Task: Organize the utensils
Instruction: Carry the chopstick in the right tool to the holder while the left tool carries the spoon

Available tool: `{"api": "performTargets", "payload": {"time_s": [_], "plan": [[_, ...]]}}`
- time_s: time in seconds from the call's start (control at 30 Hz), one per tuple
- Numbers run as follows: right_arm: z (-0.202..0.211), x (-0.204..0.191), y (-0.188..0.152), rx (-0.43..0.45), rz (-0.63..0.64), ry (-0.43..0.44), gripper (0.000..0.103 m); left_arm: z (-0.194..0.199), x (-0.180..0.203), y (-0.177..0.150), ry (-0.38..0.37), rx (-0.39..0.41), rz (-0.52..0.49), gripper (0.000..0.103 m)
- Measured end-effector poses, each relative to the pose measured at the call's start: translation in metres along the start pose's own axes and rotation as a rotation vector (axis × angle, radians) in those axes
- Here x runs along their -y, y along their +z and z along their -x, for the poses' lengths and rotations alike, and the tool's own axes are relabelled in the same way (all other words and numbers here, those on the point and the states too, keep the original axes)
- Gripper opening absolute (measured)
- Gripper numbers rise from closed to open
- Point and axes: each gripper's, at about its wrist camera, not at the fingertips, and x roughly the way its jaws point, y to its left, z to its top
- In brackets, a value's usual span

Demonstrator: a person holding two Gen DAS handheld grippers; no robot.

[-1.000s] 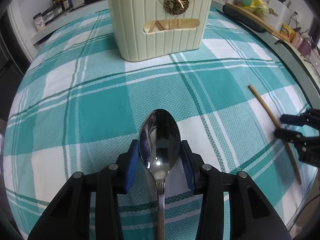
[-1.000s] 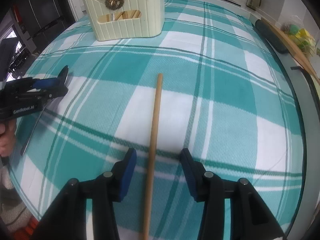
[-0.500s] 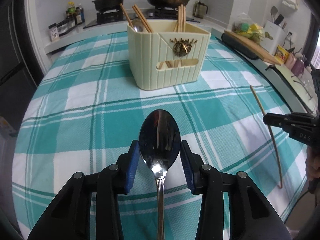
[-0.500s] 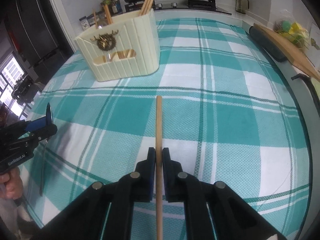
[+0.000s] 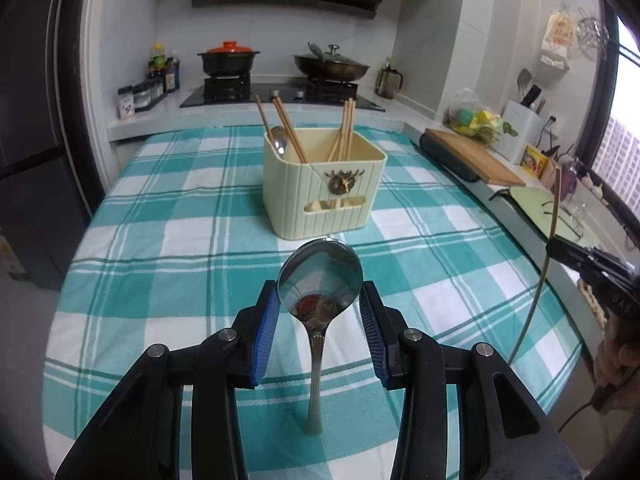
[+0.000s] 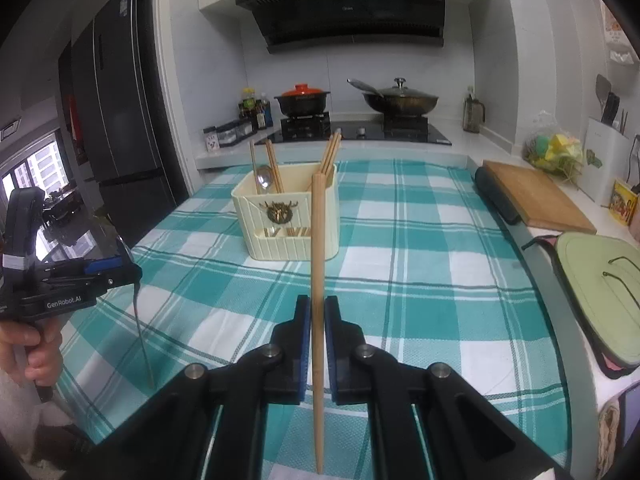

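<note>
Left wrist view: your left gripper [image 5: 320, 312] pinches the spoon [image 5: 320, 280] by its bowl, lifted off the tablecloth [image 5: 160, 240]. Ahead, mid-cloth, stands the cream holder [image 5: 320, 196], bare cloth all round it. Your right gripper [image 6: 317, 316] is clamped on a chopstick [image 6: 318, 264], raised near the cloth's right edge.
</note>
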Motion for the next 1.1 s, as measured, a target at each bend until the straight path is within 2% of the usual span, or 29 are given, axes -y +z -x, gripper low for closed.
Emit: {"api": "performTargets", "payload": {"time_s": [0.23, 0.5, 0.83, 1.1], "plan": [[0.024, -0.010, 0.004, 0.131, -0.010, 0.017, 0.007, 0.016, 0.006, 0.006, -0.018, 0.033, 0.000, 0.041], [0.035, -0.009, 0.006, 0.210, -0.030, 0.042, 0.007, 0.022, 0.006, 0.015, -0.040, 0.039, 0.009, 0.041], [0.009, -0.004, 0.014, 0.175, -0.037, 0.054, 0.007, 0.026, -0.001, 0.044, -0.081, 0.032, 0.028, 0.041], [-0.013, 0.002, 0.063, 0.194, -0.024, 0.074, 0.007, 0.037, -0.007, 0.109, -0.099, 0.090, 0.027, 0.041]]}}
